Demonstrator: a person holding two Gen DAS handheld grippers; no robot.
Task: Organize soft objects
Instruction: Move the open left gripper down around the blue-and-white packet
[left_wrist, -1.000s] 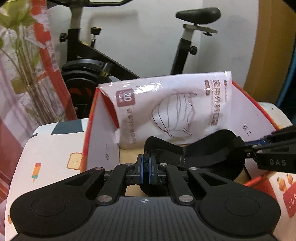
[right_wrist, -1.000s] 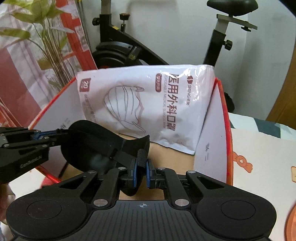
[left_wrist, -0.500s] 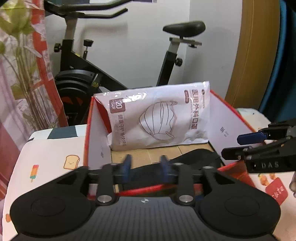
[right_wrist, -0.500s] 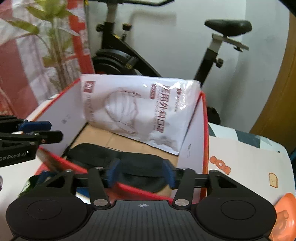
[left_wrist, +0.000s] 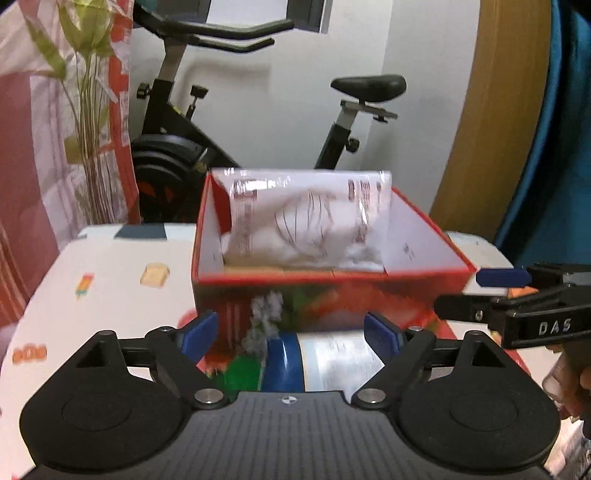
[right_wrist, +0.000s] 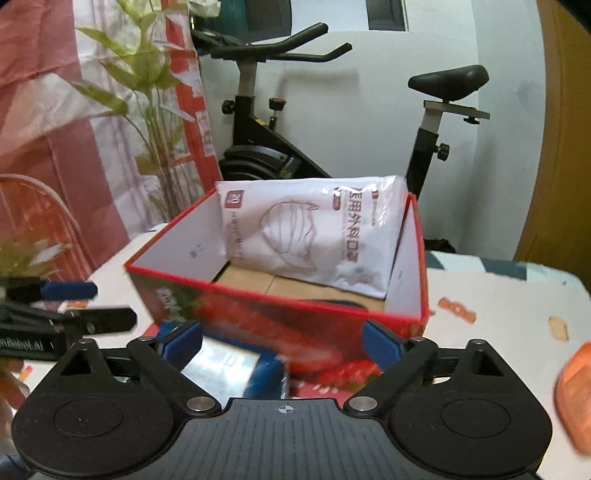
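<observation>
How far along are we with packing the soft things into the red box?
Done: the white face-mask packet leans against the back wall of the red cardboard box, and a black soft item lies on the box floor. In hand: nothing; the left tool and right tool are both open and empty, outside the box. Left: the blue-and-white packet in front of the box.

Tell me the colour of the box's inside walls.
White, with a red rim around the box; the right wrist view shows it best.
</observation>
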